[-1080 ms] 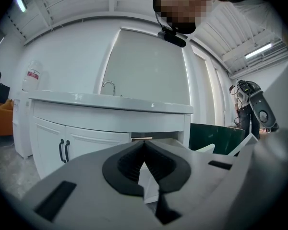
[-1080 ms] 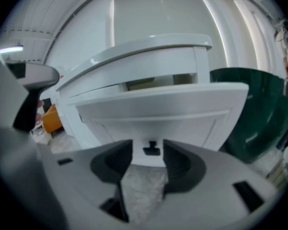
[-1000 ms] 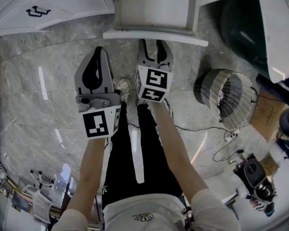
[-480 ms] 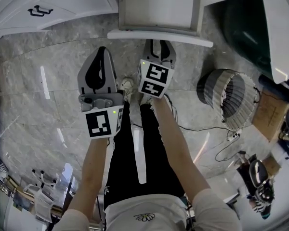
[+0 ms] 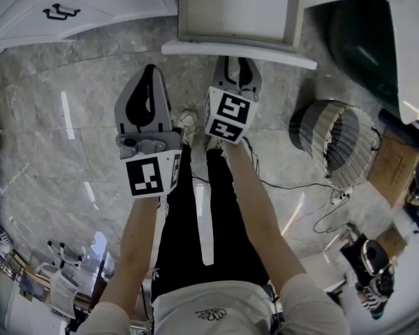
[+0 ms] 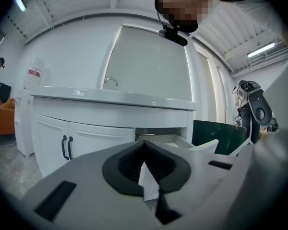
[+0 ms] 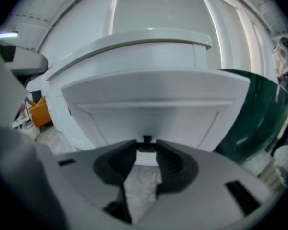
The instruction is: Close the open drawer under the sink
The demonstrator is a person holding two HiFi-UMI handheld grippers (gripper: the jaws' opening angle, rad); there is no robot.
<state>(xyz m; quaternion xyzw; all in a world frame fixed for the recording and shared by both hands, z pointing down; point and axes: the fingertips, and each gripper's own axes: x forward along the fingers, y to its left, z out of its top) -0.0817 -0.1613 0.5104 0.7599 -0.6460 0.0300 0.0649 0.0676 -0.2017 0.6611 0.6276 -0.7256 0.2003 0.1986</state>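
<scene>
I'm closing the right hand-held gripper (image 5: pixel 237 67) round the drawer's (image 5: pixel 237 47) handle (image 7: pixel 147 139), not pinching yet; it's risking slipping off. The left hand-held gripper's (image 5: pixel 148 75) jaws are touching.

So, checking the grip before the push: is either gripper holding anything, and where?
Left gripper shut, empty. Right gripper has just been closing, the drawer's dark handle between its tips; whether they pinch it cannot be told.

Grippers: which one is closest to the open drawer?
The right gripper. Its jaws have just been closing, with the small dark handle of the drawer between their tips. The left gripper hangs farther back over the floor, pointing at nothing.
</scene>
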